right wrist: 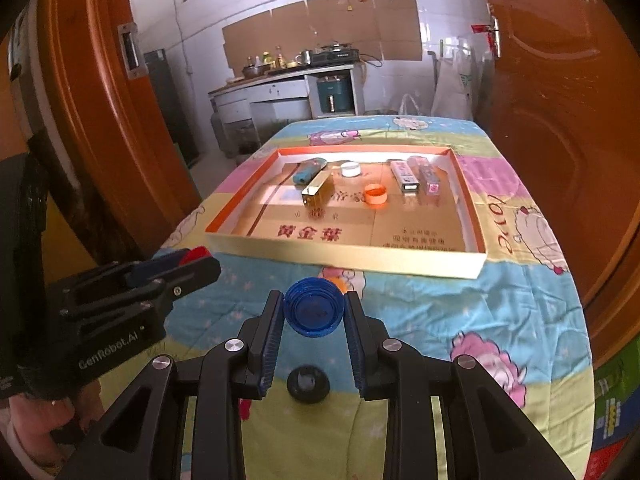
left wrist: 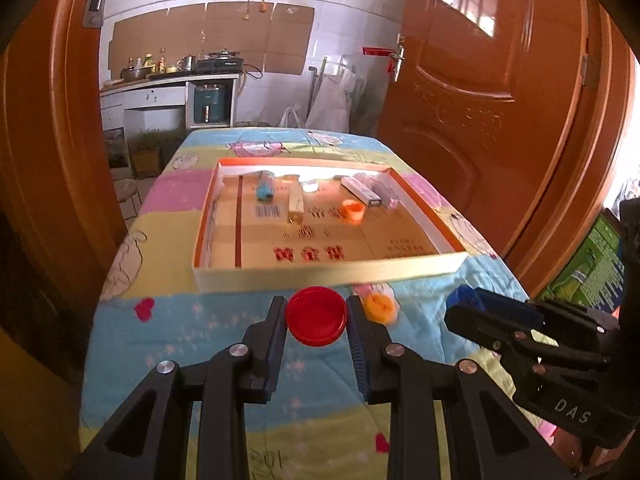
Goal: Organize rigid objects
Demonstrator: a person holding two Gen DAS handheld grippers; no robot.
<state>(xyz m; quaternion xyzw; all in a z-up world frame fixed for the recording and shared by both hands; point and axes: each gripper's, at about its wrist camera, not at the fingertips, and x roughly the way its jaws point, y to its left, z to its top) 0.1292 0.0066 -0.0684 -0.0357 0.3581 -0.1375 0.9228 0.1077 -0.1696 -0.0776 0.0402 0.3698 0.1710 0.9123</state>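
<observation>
My left gripper [left wrist: 316, 312] is shut on a red bottle cap [left wrist: 316, 316], held above the quilt just short of the box's near wall. A blue ribbed cap [right wrist: 314, 312] sits clamped between the pads of my right gripper [right wrist: 314, 308]. The right gripper [left wrist: 472, 304] also shows at the right of the left wrist view, the blue cap [left wrist: 466, 294] at its tip. The left gripper [right wrist: 196, 264] appears at the left of the right wrist view. Ahead lies a shallow cardboard box [left wrist: 320, 276] holding an orange cap [left wrist: 354, 211], a white cap [right wrist: 350, 169], a blue lighter [left wrist: 265, 190], a gold box [right wrist: 318, 188] and small boxes [right wrist: 406, 176].
An orange cap [left wrist: 380, 307] lies on the cartoon quilt [left wrist: 168, 332] near the box's front wall. A black ring-shaped cap [right wrist: 308, 384] rests on the quilt below my right gripper. Orange wooden doors [left wrist: 500, 80] flank the table on both sides. A hand [right wrist: 36, 420] holds the left gripper.
</observation>
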